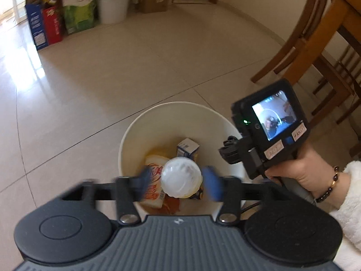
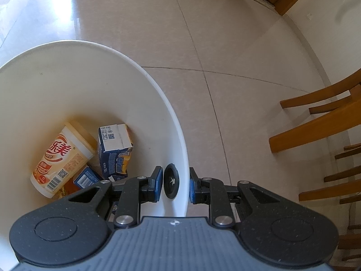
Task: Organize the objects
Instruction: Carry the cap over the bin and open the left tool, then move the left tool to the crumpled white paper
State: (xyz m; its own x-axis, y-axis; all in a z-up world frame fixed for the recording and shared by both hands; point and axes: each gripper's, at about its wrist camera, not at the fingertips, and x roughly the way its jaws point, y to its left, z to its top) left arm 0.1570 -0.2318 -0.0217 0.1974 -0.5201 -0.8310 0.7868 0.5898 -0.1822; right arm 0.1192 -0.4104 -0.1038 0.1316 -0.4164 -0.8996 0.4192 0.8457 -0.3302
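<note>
A white bucket (image 1: 180, 113) stood on the tiled floor (image 1: 112, 79), with bare tiles all round its far rim. The left gripper (image 1: 178, 184) hung over the bucket's mouth, its blue pads (image 1: 212, 184) spread wide, and a white-bottomed cup (image 1: 181, 177) sat between them; the pads were blurred, so whether they touched the cup could not be told.

The right gripper (image 2: 176, 185) straddled the bucket's rim on the right side, one pad inside and one outside, with gaps showing on both sides of the wall (not pinching it). A black round fitting (image 2: 171, 184) sat on the inner wall just beside the inside pad.

At the bucket's bottom lay an orange-and-cream cup (image 2: 59, 160) on its side, touching a blue carton (image 2: 115, 151). Wooden chairs (image 2: 315, 124) stood well apart to the right; boxes (image 1: 52, 22) lined the far wall.
</note>
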